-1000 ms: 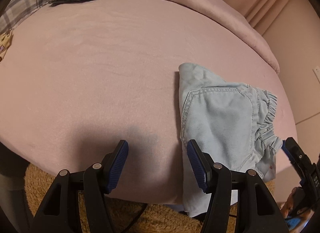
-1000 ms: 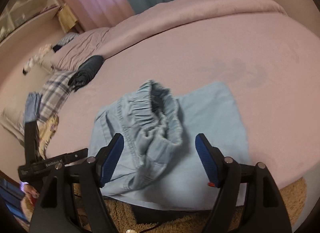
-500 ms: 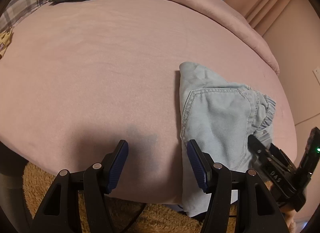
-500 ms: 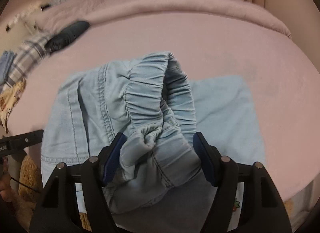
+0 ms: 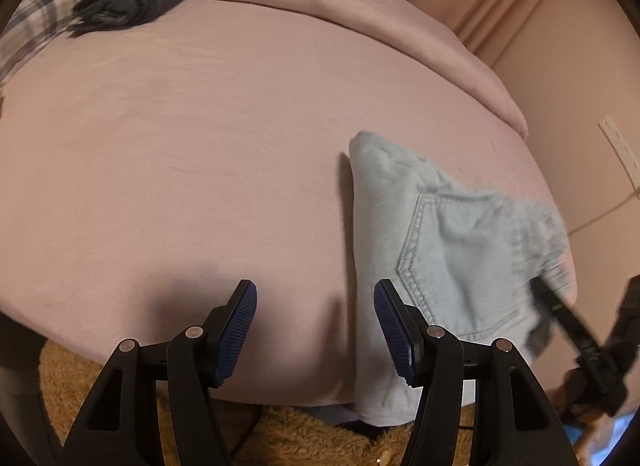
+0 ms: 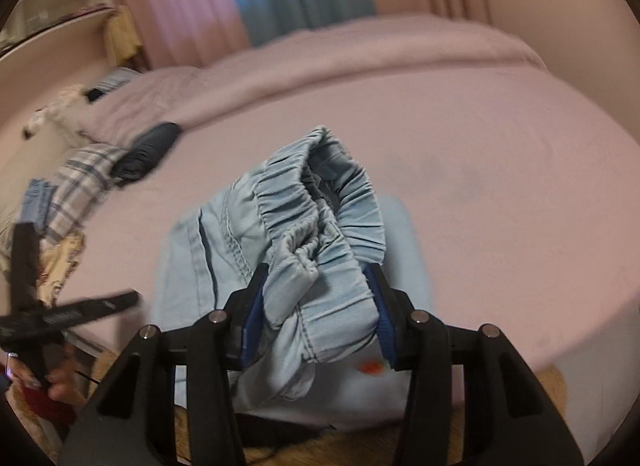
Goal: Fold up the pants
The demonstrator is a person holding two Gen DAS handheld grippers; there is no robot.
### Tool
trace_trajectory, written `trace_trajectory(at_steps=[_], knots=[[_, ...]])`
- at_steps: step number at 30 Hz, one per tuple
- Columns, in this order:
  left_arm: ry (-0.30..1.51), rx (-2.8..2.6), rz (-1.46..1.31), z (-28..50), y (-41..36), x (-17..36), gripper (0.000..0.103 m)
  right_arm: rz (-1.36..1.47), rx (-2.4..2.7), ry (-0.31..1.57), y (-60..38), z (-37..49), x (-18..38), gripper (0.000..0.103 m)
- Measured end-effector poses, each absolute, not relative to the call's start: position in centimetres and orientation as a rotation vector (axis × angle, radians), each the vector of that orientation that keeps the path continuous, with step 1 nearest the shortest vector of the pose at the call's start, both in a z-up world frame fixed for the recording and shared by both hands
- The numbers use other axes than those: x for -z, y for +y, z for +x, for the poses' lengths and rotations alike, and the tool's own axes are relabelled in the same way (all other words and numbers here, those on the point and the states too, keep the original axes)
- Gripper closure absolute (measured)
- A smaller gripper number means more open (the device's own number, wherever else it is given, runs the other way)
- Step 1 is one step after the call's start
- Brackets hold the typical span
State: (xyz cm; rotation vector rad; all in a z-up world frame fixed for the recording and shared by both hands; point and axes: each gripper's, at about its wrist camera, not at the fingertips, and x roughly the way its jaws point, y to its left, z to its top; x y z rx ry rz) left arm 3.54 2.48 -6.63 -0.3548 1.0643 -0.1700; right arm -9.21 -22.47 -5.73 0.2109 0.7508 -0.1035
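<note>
Light blue pants (image 6: 296,234) lie partly folded at the near edge of the pink bed (image 5: 180,153), one end hanging over the side. Right gripper (image 6: 316,310) has its jaws closing on the bunched elastic waistband (image 6: 320,201), blue pads pressing the cloth from both sides. Left gripper (image 5: 316,330) hovers above bare sheet just beside the pants, fingers apart, nothing between them.
</note>
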Motion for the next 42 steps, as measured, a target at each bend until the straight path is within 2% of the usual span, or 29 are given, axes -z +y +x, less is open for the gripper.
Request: trace_trajectory(at_steps=[1,2,4,8,13,15,16,17,20,23,26,30,33,39,42], knots=[[1.077,0.169,-0.346,3.7,2.2,7.0,0.043,0.218,0.124,0.787,-23.0,-9.1,7.0,0.054],[1.096,0.170,-0.334,4.1,1.8,7.4,0.043,0.227,0.130,0.819,-23.5,-8.8,8.6,0.049],[1.119,0.178,-0.320,4.4,1.3,8.1,0.043,0.236,0.120,0.780,-23.7,-9.5,8.8,0.047],[1.111,0.149,-0.269,4.5,0.7,8.5,0.043,0.195,0.164,0.791,-23.2,-9.6,7.2,0.042],[1.101,0.126,-0.250,4.1,0.6,8.8,0.043,0.166,0.111,0.692,-21.9,-10.5,4.6,0.041],[1.100,0.120,-0.239,4.2,0.5,8.7,0.043,0.127,0.075,0.692,-21.4,-10.0,5.2,0.044],[1.101,0.114,-0.238,4.5,0.3,8.7,0.043,0.100,0.086,0.716,-21.2,-9.5,5.9,0.050],[1.101,0.110,-0.240,4.3,0.1,8.7,0.043,0.051,0.139,0.744,-21.0,-8.7,6.9,0.068],[1.101,0.114,-0.241,4.3,0.2,8.6,0.043,0.021,0.183,0.736,-21.0,-8.7,7.9,0.072],[1.102,0.111,-0.261,4.5,0.5,7.6,0.043,0.047,0.180,0.670,-21.6,-10.8,5.1,0.074],[1.014,0.190,-0.306,4.9,0.4,5.0,0.043,0.065,0.138,0.617,-21.6,-12.5,2.8,0.074],[0.961,0.268,-0.271,6.9,-1.3,3.3,0.043,0.026,0.192,0.712,-21.4,-12.1,5.4,0.073],[1.017,0.268,-0.227,9.8,-2.7,4.9,0.043,0.047,0.209,0.789,-22.3,-11.1,8.9,0.072],[1.152,0.216,-0.232,13.9,-3.2,9.8,0.043,0.076,0.190,0.798,-23.2,-11.0,8.7,0.072],[1.112,0.214,-0.200,13.6,-3.6,9.9,0.042,0.082,0.189,0.795,-23.2,-11.6,8.7,0.071]])
